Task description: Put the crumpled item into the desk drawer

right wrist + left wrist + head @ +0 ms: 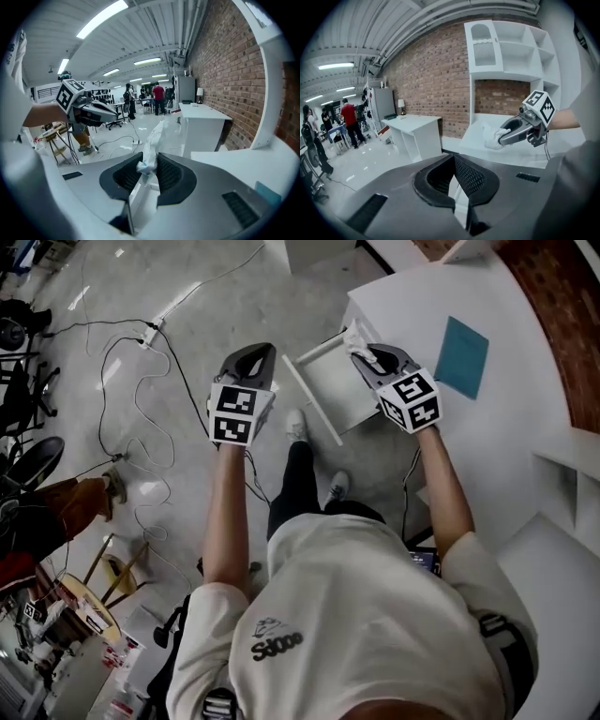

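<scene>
The crumpled item (355,335) is a wad of white paper. My right gripper (364,351) is shut on it, just above the back right corner of the open white desk drawer (323,390). In the right gripper view the crumpled item (151,140) sticks up from between the dark pads (169,174) of the right gripper (149,164). My left gripper (262,353) hovers over the floor to the left of the drawer's front panel, with its jaws together and nothing between them. The left gripper view shows the right gripper (506,136) with the wad (491,137) over the desk.
A teal notebook (462,356) lies on the white desk (441,292). White shelving (511,47) rises behind it against a brick wall. Cables and a power strip (150,331) lie on the floor at the left. A stool (89,607) and several people stand farther off.
</scene>
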The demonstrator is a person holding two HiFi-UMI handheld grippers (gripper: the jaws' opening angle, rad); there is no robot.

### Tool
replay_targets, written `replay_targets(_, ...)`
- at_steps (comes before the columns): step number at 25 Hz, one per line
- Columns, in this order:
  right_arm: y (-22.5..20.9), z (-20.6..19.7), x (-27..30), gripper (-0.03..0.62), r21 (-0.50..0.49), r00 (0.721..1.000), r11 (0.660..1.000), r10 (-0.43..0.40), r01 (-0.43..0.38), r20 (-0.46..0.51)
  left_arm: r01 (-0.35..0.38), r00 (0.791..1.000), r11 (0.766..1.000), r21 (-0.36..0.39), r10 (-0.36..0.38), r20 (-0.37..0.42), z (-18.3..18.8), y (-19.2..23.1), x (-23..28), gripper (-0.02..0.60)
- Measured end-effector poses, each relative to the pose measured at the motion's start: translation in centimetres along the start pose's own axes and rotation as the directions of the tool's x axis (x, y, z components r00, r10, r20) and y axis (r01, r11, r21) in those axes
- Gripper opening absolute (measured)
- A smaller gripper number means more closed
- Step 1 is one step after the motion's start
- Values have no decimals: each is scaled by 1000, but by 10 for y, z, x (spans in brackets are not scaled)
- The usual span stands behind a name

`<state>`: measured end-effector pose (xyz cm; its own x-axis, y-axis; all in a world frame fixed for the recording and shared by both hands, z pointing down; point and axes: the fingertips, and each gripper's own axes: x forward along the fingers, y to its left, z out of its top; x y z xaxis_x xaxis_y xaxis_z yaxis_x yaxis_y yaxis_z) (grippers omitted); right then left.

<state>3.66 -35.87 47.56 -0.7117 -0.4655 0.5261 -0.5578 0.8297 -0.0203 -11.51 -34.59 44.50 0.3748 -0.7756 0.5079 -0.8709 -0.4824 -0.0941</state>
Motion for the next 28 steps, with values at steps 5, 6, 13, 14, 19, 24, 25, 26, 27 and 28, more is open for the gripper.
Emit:
replay_targets(5,-9,-47,52,77,41,997,999,28,-25,-74,23,998,999,-32,-25,-63,-41,18,45,14)
replay_targets(6,-11,-55,61,77,52,996,998,33,-29,-87,30,997,999,-42,-33,-74,-49,20,55,14)
replay_targets(13,-27,-117,130,77,121,981,992,50,-28,-185,69,987,989,-129,-86,-139,-113,34,112,14)
replay_targets(14,-30,-126,139,77,131,978,991,51,-25,-201,72,985,987,-143,-93,-147,-121,36,119,14)
replay_targets(19,-44,-170,186,77,193,963,981,60,-8,-264,77,975,976,-204,-116,-189,-162,51,150,14)
replay_targets(24,-63,-224,238,77,249,940,968,88,-3,-330,91,960,967,-236,-148,-237,-199,59,199,14)
replay_targets(25,-67,-234,248,77,261,936,965,94,-2,-339,95,957,966,-240,-155,-244,-205,60,209,14)
replay_targets(26,-69,-243,258,77,274,932,962,104,-4,-348,99,954,965,-244,-162,-253,-212,61,217,14)
replay_targets(27,-71,-251,268,77,286,927,958,115,-9,-357,102,951,964,-246,-168,-262,-219,62,225,14)
replay_targets(28,-73,-258,278,77,295,922,955,126,-13,-366,104,948,963,-247,-172,-268,-226,65,233,14)
